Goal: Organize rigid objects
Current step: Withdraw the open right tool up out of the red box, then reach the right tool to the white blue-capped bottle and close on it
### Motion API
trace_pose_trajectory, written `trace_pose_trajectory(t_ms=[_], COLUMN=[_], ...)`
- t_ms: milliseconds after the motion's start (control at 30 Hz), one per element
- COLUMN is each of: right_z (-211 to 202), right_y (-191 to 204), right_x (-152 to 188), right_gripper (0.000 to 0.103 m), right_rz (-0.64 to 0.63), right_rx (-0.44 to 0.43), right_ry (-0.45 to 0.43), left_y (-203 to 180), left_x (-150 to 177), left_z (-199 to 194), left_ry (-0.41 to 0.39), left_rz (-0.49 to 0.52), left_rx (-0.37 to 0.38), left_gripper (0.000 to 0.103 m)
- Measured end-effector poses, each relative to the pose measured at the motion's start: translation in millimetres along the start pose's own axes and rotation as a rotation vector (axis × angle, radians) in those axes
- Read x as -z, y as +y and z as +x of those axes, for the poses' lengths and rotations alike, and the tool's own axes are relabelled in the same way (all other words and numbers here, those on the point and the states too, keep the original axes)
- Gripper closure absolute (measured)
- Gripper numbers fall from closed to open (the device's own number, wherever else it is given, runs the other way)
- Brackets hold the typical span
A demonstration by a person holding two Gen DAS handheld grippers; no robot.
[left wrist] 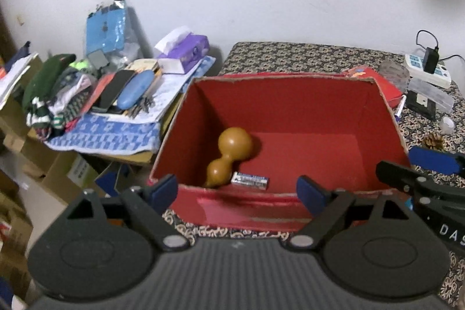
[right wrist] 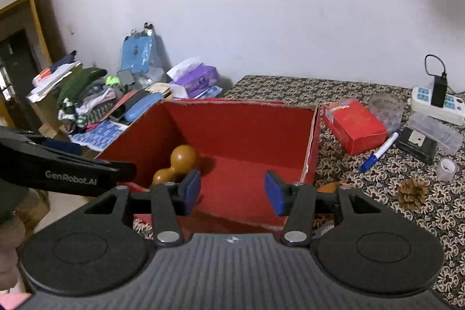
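Both our left claw [left wrist: 237,191] and right claw [right wrist: 232,191] gaped empty; the gourd [left wrist: 231,153] lay ahead inside the red box [left wrist: 290,106].

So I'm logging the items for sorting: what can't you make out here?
- Small packet in the red box: print too blurred in the left wrist view; the right wrist view hides it behind the box wall.
- Orange object beside the box: mostly hidden by the right gripper.
- Gourd: lower end hidden.
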State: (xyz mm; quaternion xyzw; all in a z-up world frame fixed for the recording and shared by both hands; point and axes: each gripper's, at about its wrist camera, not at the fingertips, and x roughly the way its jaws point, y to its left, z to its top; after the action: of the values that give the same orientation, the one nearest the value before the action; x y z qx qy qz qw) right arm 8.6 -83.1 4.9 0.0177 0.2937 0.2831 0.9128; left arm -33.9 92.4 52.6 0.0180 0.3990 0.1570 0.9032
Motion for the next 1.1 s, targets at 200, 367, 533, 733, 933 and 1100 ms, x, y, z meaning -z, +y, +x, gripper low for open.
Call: trace_pose_trajectory(t_ms=[200, 367, 533, 733, 933, 1100], right_z=[-9, -15, -23, -31, -35, -38], right_y=[-10, -17, -26, -44, -73, -101], right_x=[5, 10, 18, 36, 66, 91], right_gripper=[0.068, 0.068, 0.068, 0.068, 0.068, 0.068], right_rz=[-0.002, -0.006, 0.003, 0.015, 0.07, 0.145], right_rx=[-0.028, -0.061, -0.089, -0.087, -0.034, 0.005], right_ry=[0.017, 0.036, 0.054, 0.093, 0.163, 0.238], left_y=[-13, -24, -36, -48, -71, -97], left_x=[13, 22, 30, 51, 87, 109], left_z=[-5, -4, -4, -1, 5, 17], left_ry=[0.022, 0.059, 0.087, 0.131, 0.162, 0.207], left_rz=[-0.03, -0.041, -0.045, -0.059, -0.016, 0.024], left_rx=[-0.027, -0.025, -0.002, 0.101, 0.243, 0.375], left_gripper=[0.013, 0.012, 0.012, 0.012, 0.012, 0.011])
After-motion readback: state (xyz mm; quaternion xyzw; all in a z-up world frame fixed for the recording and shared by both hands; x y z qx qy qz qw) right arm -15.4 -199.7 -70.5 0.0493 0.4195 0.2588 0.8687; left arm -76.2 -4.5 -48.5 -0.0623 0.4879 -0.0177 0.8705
